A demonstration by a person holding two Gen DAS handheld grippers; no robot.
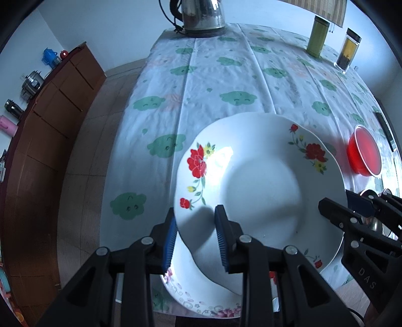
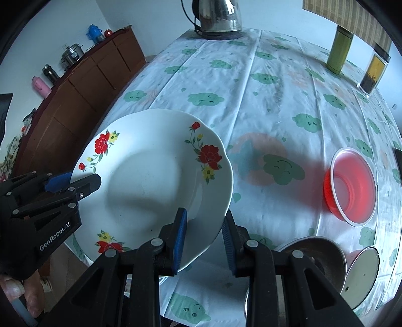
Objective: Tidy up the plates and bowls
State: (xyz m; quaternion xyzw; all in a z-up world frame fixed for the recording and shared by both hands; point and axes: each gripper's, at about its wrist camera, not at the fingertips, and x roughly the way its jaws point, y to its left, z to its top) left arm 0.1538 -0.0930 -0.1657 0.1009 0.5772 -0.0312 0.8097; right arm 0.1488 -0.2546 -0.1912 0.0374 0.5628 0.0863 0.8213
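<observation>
A white plate with red flowers (image 1: 261, 181) (image 2: 155, 181) is held tilted above the table by both grippers. My left gripper (image 1: 194, 236) straddles its left rim, fingers on either side of the rim with some gap. My right gripper (image 2: 204, 241) straddles its right rim the same way. Under it lies a second white plate with a pink floral border (image 1: 201, 296). A red plastic bowl (image 2: 351, 186) (image 1: 364, 153) sits on the table to the right. Metal bowls (image 2: 319, 254) lie near the front right edge.
A steel kettle (image 1: 201, 15) stands at the table's far end. A green canister (image 1: 317, 37) and a jar of dark contents (image 1: 348, 50) stand far right. A wooden cabinet (image 1: 50, 130) with flasks and a pot runs along the left wall.
</observation>
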